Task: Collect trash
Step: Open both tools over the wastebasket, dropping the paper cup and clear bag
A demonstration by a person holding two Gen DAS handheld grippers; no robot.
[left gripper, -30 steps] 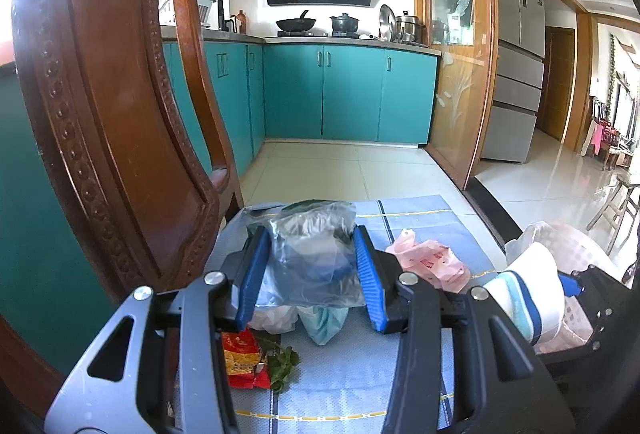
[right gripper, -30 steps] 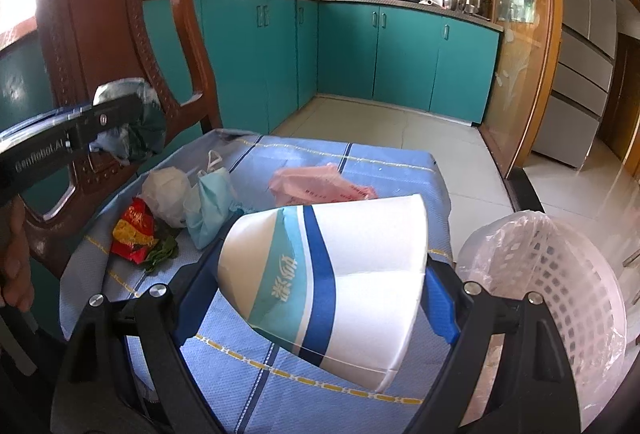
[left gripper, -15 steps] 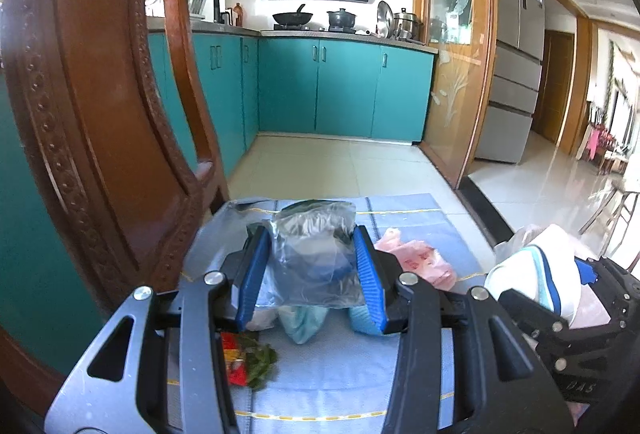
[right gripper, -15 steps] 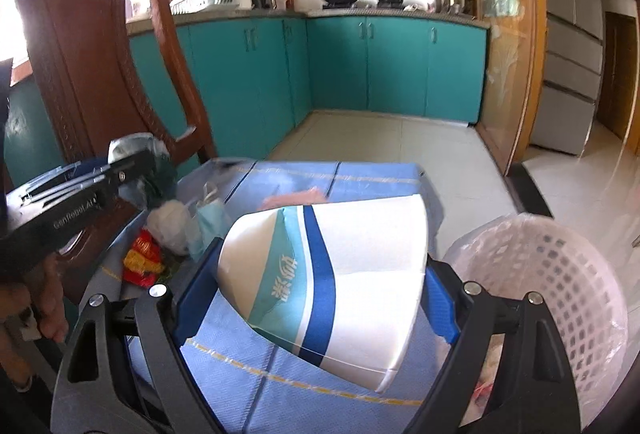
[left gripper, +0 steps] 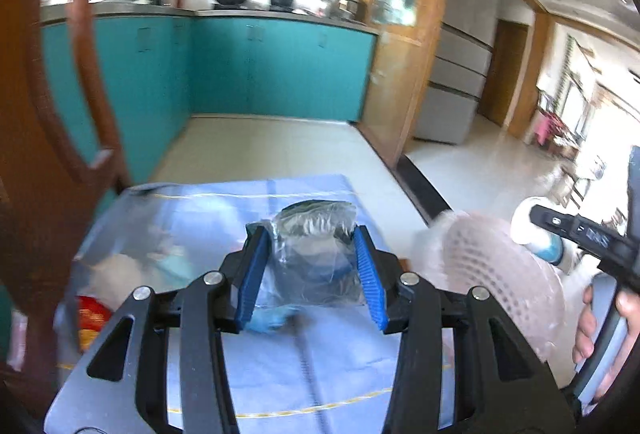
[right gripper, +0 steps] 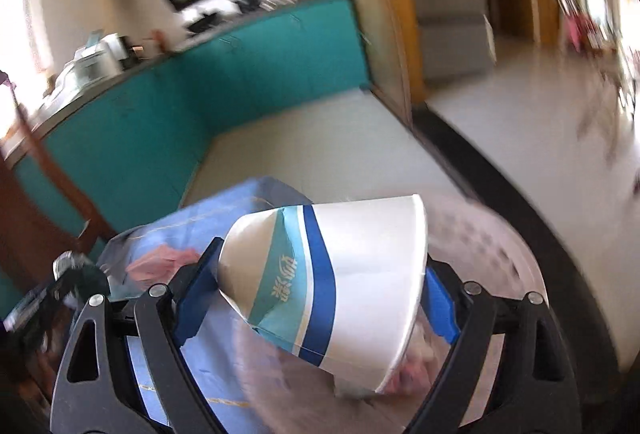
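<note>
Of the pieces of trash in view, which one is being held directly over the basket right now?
The white paper cup with blue stripes, in the right hand-held gripper above the white mesh basket. The clear plastic bag in the left hand-held gripper is over the blue tablecloth.

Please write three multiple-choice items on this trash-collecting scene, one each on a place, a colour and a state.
1. Where is the paper cup?
A. Lying on the floor
B. Over the white mesh basket, between the right tool's pads
C. On the kitchen counter

2. What colour is the tablecloth?
A. Red
B. Light blue
C. Green

3. What is the state of the left tool?
A. Wide open, empty
B. Shut on nothing
C. Shut on a crumpled clear plastic bag

Answers:
1 B: the right tool grips the cup with the basket's mesh behind it.
2 B: pale blue cloth with thin yellow lines.
3 C: both blue pads press on the bag.
</note>
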